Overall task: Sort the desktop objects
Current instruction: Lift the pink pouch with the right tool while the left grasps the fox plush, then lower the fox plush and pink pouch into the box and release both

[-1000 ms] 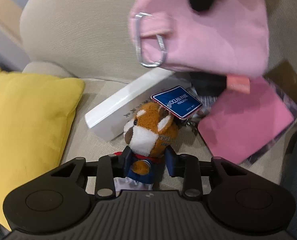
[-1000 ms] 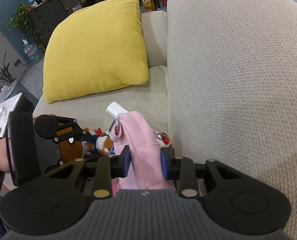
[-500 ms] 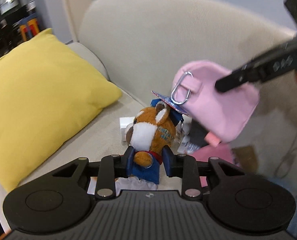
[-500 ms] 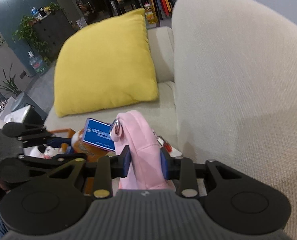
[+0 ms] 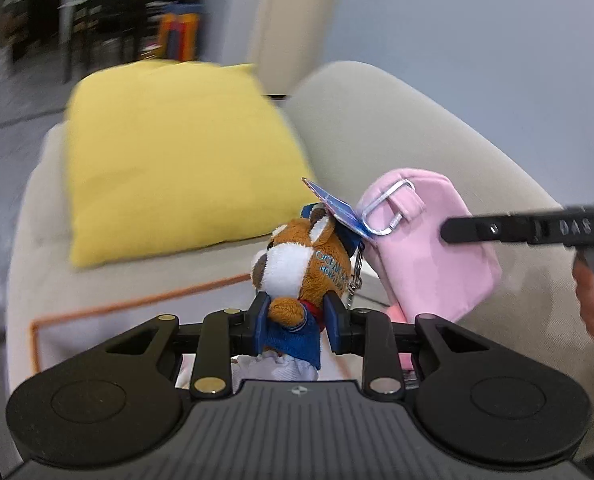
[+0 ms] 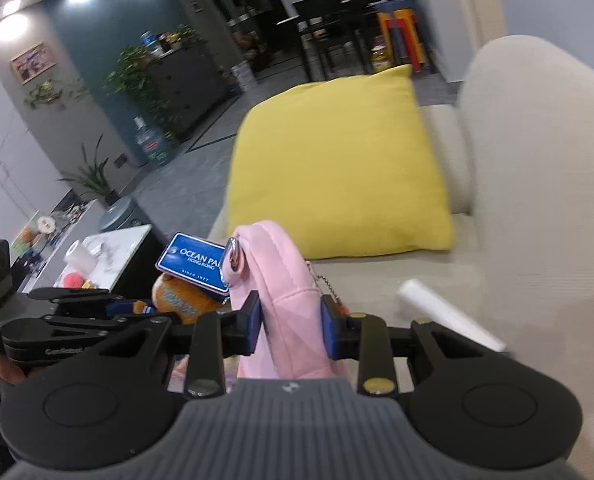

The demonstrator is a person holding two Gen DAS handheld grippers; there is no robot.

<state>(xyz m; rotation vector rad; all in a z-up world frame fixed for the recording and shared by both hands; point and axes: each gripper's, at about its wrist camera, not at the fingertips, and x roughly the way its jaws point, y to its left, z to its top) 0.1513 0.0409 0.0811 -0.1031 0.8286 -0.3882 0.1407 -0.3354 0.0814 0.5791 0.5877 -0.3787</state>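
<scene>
My left gripper is shut on a brown and white plush toy with a blue "Ocean Park" tag, held up above the sofa seat. My right gripper is shut on a pink pouch with a silver carabiner. In the left wrist view the pouch hangs right beside the toy, with the right gripper's finger across it. In the right wrist view the toy and its tag sit just left of the pouch, held by the left gripper.
A yellow cushion leans on the beige sofa ahead. A white box lies on the seat at the right. An orange-edged white sheet lies on the seat. A side table with small items stands left of the sofa.
Both grippers have lifted and swung their views up and left toward the yellow cushion. The toy and pouch have come closer together. The pink items on the seat have dropped out of sight.
</scene>
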